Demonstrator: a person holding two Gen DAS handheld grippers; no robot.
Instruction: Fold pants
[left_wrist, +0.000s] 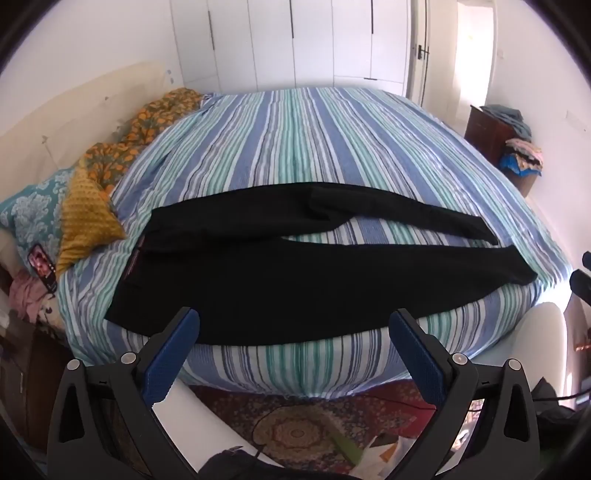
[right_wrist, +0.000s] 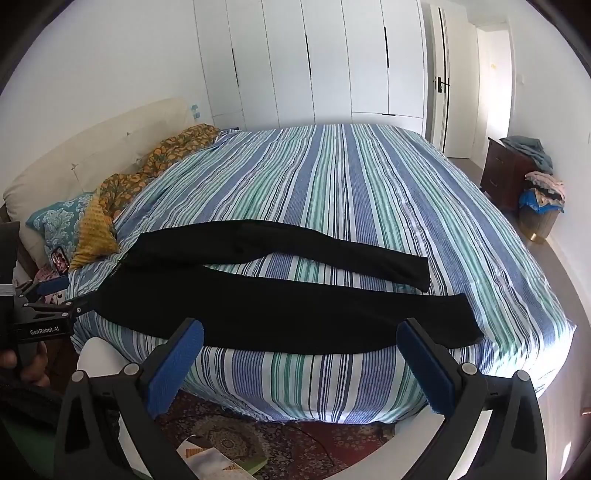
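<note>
Black pants (left_wrist: 258, 273) lie flat across the near part of the striped bed (left_wrist: 314, 140), waistband to the left, both legs spread apart toward the right. They also show in the right wrist view (right_wrist: 280, 306). My left gripper (left_wrist: 295, 325) is open and empty, held off the bed's near edge in front of the pants' seat. My right gripper (right_wrist: 301, 332) is open and empty, held in front of the near leg. The left gripper also shows at the left edge of the right wrist view (right_wrist: 55, 299).
Pillows and a yellow and orange blanket (left_wrist: 110, 166) lie at the bed's head on the left, with a phone (left_wrist: 42, 266) beside them. A patterned rug (left_wrist: 295, 424) covers the floor below. A dresser with clothes (right_wrist: 524, 177) stands at the right. White wardrobes (right_wrist: 314, 62) stand behind.
</note>
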